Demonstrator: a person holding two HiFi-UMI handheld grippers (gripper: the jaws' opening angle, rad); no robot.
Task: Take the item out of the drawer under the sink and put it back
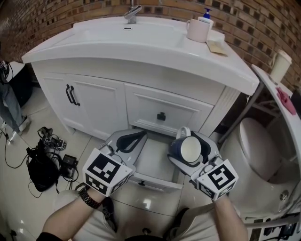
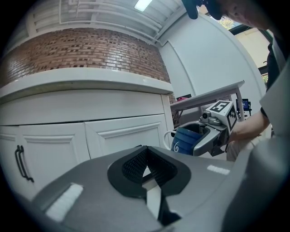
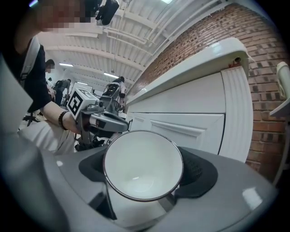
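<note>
A dark blue mug (image 1: 188, 148) with a white inside lies on its side between the jaws of my right gripper (image 1: 189, 142), which is shut on it. The mug hangs just above the right end of the open white drawer (image 1: 156, 161) under the sink. In the right gripper view the mug's mouth (image 3: 142, 165) faces the camera and fills the gap between the pads. My left gripper (image 1: 139, 136) hovers over the drawer's left half, shut, with nothing in it. The left gripper view shows its black pads (image 2: 133, 165) meeting at the tips, and the mug (image 2: 186, 141) off to the right.
Above the open drawer is a shut drawer with a black knob (image 1: 161, 116) and a cabinet door with black handles (image 1: 71, 95). The sink top (image 1: 141, 44) carries a faucet (image 1: 133, 13) and a white cup (image 1: 197, 29). A toilet (image 1: 256, 146) stands close on the right; a black bag with cables (image 1: 42, 164) lies left.
</note>
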